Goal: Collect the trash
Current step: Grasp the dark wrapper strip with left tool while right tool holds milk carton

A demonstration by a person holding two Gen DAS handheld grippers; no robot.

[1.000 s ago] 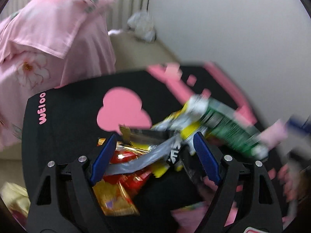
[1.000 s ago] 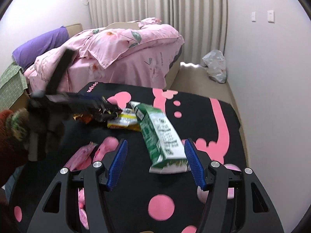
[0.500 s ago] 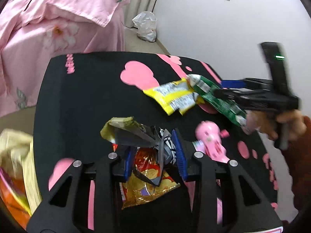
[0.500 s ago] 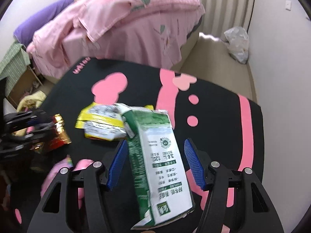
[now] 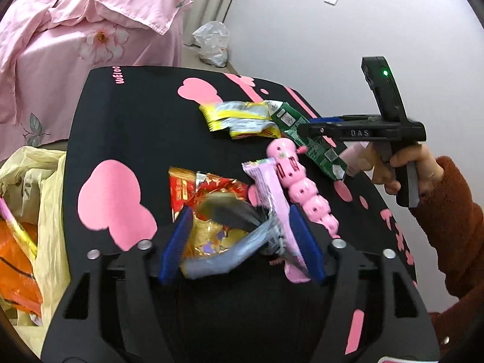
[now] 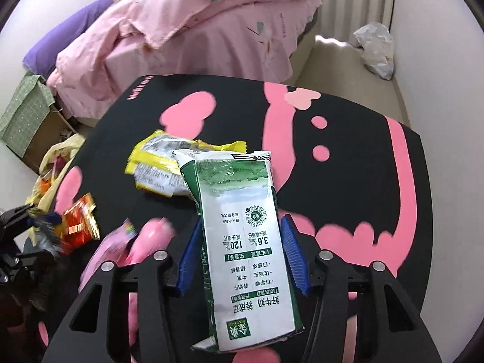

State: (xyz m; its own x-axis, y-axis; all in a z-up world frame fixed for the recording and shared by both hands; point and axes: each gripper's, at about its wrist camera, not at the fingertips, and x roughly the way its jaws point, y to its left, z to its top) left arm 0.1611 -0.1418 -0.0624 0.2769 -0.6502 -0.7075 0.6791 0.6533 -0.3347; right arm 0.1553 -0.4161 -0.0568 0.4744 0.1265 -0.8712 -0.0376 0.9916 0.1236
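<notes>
Right wrist view: right claw (image 6: 242, 254) closing astride milk carton (image 6: 245, 239), pads not yet touching; centre before squeezing. Left claw (image 5: 242, 242) reopening around grey wrapper (image 5: 230, 236), 6 o'clock on tabletop (image 5: 127, 127).

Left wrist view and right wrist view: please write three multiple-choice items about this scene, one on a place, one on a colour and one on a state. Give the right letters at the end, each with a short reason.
1. Where is the yellow plastic bag relative to the table?
A. On the middle of the table
B. Beside the table's left edge, off the top
C. On the bed

2. What are the main colours of the milk carton?
A. Red and gold
B. Purple and pink
C. Green and white

3. In what position is the milk carton?
A. Lying on its broad side on the table
B. Standing upright on the table
C. Inside the bag

Answers:
1 B: in the left wrist view the bag sits past the table's left edge.
2 C: its printed face is white with green bands.
3 A: its large printed face points up.
</notes>
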